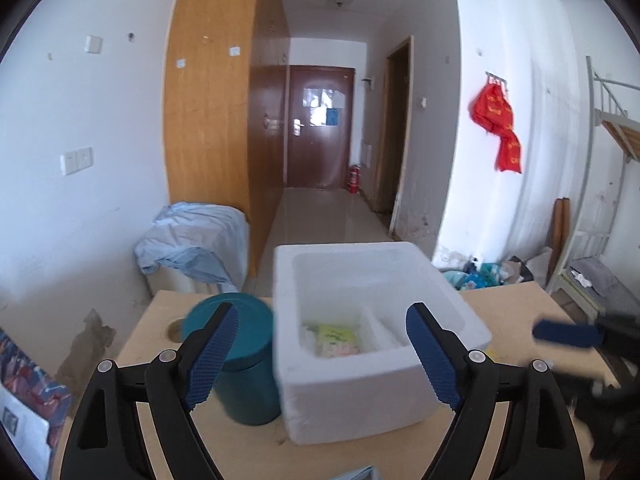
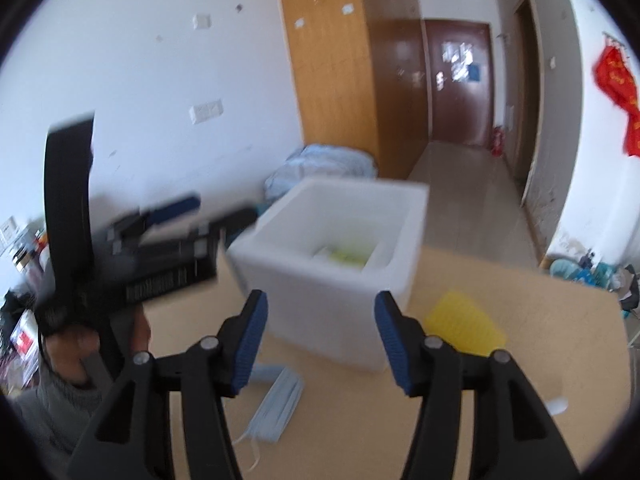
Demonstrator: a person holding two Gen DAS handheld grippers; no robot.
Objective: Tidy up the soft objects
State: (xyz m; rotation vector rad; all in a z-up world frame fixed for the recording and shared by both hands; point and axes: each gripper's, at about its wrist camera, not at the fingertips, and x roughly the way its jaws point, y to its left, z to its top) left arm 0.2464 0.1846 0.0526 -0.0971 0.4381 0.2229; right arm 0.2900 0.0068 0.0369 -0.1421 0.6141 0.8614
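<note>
White foam box [image 1: 380,344] stands on the tan tabletop [image 2: 520,400], open at the top, with a yellow-green packet [image 1: 338,338] already lying in its near-left compartment. Left gripper [image 1: 320,356] hangs in front of the box with jaws spread wide and nothing between the pads; a teal canister [image 1: 240,360] stands just beside the box on its left. Right gripper [image 2: 320,340] is likewise empty, jaws parted to a middling width, facing the box's near wall. Remaining soft items lie on the table near the right gripper: a stack of pale blue face masks [image 2: 278,408] below and left of its fingers, and a flat yellow cloth-like piece [image 2: 464,324] just right of the box. In my judgement the step in hand is fetching the next item; the masks call for a low, level approach, pinching the whole stack across its short side so that no layer slides free, loops clear of the pads.
</note>
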